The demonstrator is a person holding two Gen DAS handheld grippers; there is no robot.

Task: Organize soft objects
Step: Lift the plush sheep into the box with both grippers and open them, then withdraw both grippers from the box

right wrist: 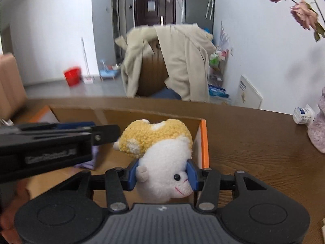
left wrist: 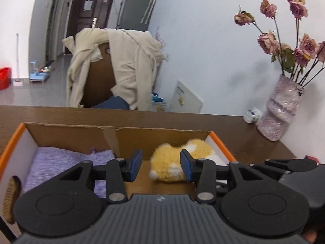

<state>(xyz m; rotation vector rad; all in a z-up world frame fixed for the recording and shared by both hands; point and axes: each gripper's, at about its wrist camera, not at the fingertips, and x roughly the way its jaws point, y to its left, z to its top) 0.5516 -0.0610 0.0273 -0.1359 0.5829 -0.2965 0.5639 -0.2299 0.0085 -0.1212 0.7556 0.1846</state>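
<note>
My right gripper (right wrist: 162, 174) was clamped on the white head of a plush toy (right wrist: 160, 152), its blue pads pressed into the fur on either side, the yellow body lifted over the right end of an open cardboard box (right wrist: 201, 142) with orange-edged flaps. My left gripper (left wrist: 160, 165) hung over the same box with its jaws partly apart and nothing between them; through that gap I saw the yellow toy beyond the pads, but I could not tell whether the right-hand pad touched it. A folded lavender cloth (left wrist: 67, 162) lay in the left part of the box. The box sat on the brown wooden bench (right wrist: 254, 142), and further right stood a pink vase (left wrist: 282, 109) of dried roses, with a small white bottle (left wrist: 251, 114) lying beside it.
</note>
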